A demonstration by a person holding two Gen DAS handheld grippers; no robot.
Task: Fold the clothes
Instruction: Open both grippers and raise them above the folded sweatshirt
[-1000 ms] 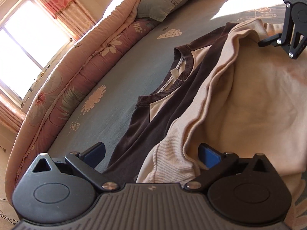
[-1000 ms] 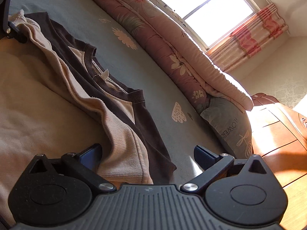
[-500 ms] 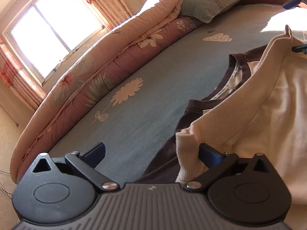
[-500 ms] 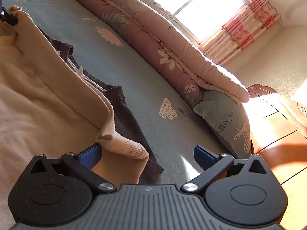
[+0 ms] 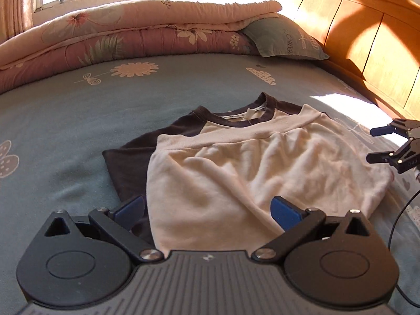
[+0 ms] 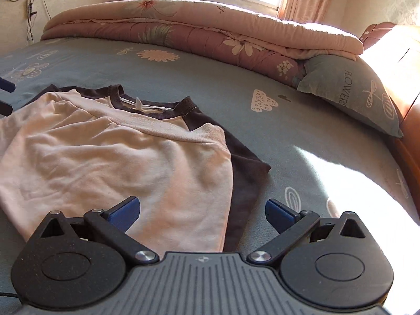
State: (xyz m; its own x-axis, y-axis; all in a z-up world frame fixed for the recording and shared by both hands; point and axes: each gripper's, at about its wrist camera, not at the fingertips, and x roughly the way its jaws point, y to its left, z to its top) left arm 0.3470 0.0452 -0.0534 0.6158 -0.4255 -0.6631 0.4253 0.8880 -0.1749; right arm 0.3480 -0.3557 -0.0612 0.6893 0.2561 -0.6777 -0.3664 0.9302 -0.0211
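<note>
A cream shirt (image 5: pixel 236 173) with dark brown sleeves and collar (image 5: pixel 252 120) lies folded on the bed; its ribbed hem (image 5: pixel 236 134) rests just below the collar. My left gripper (image 5: pixel 207 208) hovers open over the shirt's near fold, holding nothing. In the right wrist view the same shirt (image 6: pixel 110 157) lies to the left and centre, one brown sleeve (image 6: pixel 246 168) sticking out on the right. Over that near corner my right gripper (image 6: pixel 202 210) stands open and empty. The right gripper (image 5: pixel 388 144) also shows at the left wrist view's right edge.
The blue-grey bed sheet (image 5: pixel 78 120) with flower prints spreads all around. A rolled pink quilt (image 6: pixel 210 34) and a teal pillow (image 6: pixel 354 92) lie along the far side. A wooden headboard (image 5: pixel 367 39) stands to the right. A black cable (image 5: pixel 401 218) trails near the right gripper.
Both grippers have drawn back and swung round from the cream hem that lay between their fingers. The hem now rests flat below the collar and the shirt lies folded.
</note>
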